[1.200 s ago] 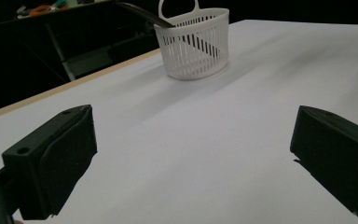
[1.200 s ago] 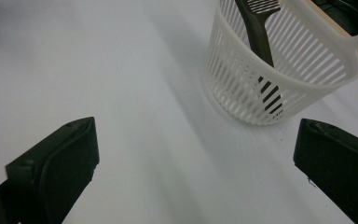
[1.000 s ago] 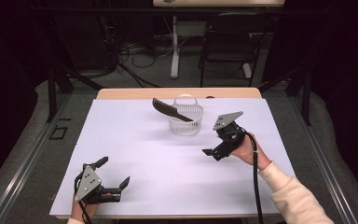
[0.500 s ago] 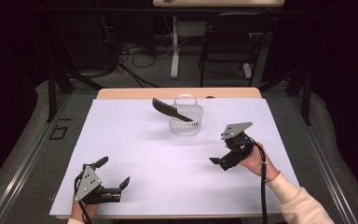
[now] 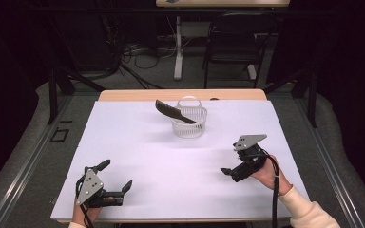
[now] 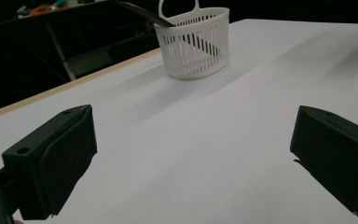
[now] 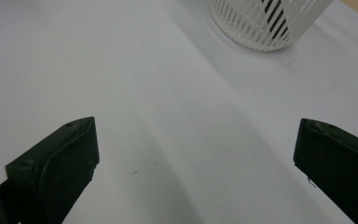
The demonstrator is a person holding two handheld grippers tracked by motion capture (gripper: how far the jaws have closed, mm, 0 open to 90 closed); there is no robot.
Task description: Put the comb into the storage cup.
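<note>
A white slatted basket (image 5: 188,122) with a loop handle stands at the far middle of the white table cover (image 5: 138,142). A long dark flat tool (image 5: 175,112) leans in it, its end sticking out to the upper left. My left gripper (image 5: 115,176) rests open near the front left edge, nothing between its fingers; its view looks across at the basket (image 6: 196,44) and the tool (image 6: 142,10). My right gripper (image 5: 230,174) is open and empty at the front right, well short of the basket (image 7: 265,23).
A wooden table edge (image 5: 180,94) shows behind the white cover. Beyond it, on the floor, stand a dark chair (image 5: 233,40), a white stand (image 5: 178,47) and loose cables (image 5: 133,52). Bare white surface lies between the two grippers.
My right gripper has drawn back from beside the basket toward the front right of the table, staying open. The left gripper, the basket and the tool have not moved.
</note>
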